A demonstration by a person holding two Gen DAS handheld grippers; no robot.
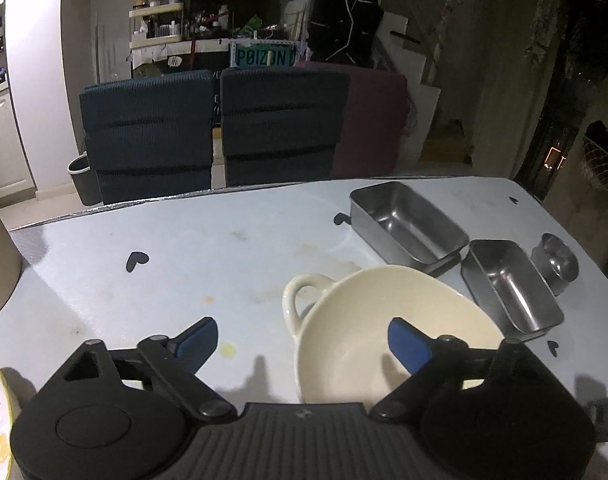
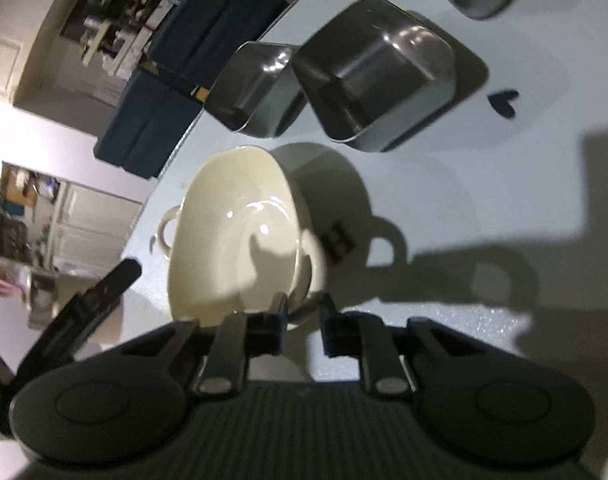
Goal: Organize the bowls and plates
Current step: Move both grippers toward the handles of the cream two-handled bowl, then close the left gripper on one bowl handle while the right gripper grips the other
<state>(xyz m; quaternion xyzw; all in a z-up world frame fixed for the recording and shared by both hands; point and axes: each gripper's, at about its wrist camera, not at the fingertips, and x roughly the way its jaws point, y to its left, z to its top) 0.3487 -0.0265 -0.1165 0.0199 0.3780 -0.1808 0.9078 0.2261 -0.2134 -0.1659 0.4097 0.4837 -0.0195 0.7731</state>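
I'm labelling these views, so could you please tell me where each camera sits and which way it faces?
Left wrist: behind the open left gripper, looking level across the table at the cream bowl, metal tins and chairs.
Right wrist: behind the right gripper, tilted, jaws narrowed at the bowl's handle.
Shared: the bowl, large tin, small tin, metal cup.

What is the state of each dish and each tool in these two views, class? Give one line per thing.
Cream bowl: upright, empty, gripped at one handle.
Large steel tin: upright, empty.
Small steel tin: upright, empty, beside the large one.
Round steel cup: upright; contents unclear.
Left tool: open, holding nothing.
Right tool: shut on the bowl's handle.
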